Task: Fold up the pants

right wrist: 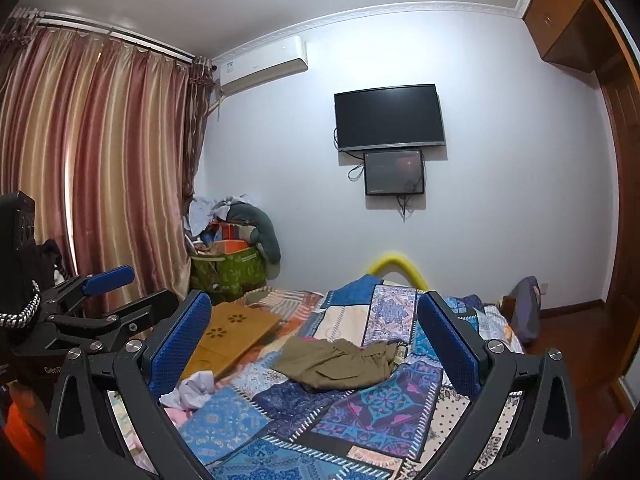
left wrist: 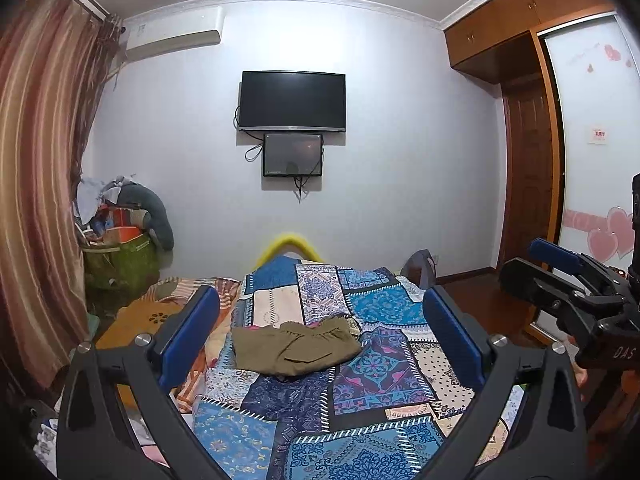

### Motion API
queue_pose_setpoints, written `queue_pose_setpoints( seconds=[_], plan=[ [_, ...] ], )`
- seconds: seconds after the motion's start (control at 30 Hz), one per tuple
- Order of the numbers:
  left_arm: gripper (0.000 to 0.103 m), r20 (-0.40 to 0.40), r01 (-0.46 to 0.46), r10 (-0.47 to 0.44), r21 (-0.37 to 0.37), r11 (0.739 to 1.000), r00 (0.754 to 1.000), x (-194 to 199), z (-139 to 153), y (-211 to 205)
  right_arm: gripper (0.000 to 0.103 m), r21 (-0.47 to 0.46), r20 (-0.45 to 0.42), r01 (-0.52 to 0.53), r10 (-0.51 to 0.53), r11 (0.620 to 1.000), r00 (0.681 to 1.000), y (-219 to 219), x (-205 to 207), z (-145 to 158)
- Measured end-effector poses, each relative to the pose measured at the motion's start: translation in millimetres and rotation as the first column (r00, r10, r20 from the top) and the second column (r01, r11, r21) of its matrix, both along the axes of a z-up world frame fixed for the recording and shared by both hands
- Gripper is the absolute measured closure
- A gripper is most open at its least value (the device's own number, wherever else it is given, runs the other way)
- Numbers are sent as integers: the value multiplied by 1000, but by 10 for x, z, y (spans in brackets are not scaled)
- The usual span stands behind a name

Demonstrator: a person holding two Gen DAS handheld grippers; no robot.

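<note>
Olive-green pants (left wrist: pixel 294 346) lie folded in a loose bundle on the patchwork bedspread (left wrist: pixel 372 364), waistband toward the far side. They also show in the right wrist view (right wrist: pixel 338 362). My left gripper (left wrist: pixel 320 336) is open and empty, held above the bed short of the pants. My right gripper (right wrist: pixel 314 340) is open and empty, also raised short of the pants. The right gripper shows at the right edge of the left wrist view (left wrist: pixel 568 276). The left gripper shows at the left of the right wrist view (right wrist: pixel 108 296).
A wooden lap tray (right wrist: pixel 230 334) lies on the bed left of the pants, with light clothes (right wrist: pixel 192 394) near it. A green bag piled with clutter (right wrist: pixel 228 256) stands by the curtain (right wrist: pixel 92 168). A TV (left wrist: pixel 292 101) hangs on the far wall. A wardrobe (left wrist: pixel 584 140) is at right.
</note>
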State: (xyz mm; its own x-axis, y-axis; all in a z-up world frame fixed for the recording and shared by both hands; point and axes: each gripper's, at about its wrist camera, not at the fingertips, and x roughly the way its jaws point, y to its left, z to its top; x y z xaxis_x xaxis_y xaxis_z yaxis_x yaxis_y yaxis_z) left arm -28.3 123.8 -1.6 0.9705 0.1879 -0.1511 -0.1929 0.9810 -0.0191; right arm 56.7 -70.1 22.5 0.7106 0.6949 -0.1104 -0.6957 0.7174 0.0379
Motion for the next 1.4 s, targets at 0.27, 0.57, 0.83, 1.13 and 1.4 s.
queue_pose_setpoints(
  seconds=[0.27, 0.57, 0.83, 1.13, 1.4],
  plan=[
    [0, -2, -3, 3, 0, 1000, 1000, 31, -5, -15, 0, 6, -10, 3, -3, 1000, 1000, -30, 8, -3],
    [0, 1, 3, -3, -2, 1000, 1000, 34, -6, 7, 0, 3, -17, 11, -11, 1000, 1000, -44, 7, -14],
    [0, 0, 8, -8, 7, 1000, 1000, 45, -4, -16, 0, 7, -19, 9, -9, 1000, 1000, -50, 12, -3],
    [0, -5, 10, -10, 8, 1000, 1000, 50, -13, -23, 0, 8, -18, 14, -14, 1000, 1000, -50, 7, 1],
    [0, -11, 19, -19, -1, 1000, 1000, 68, -30, -28, 0, 9, -17, 14, -14, 1000, 1000, -49, 5, -1]
  ],
)
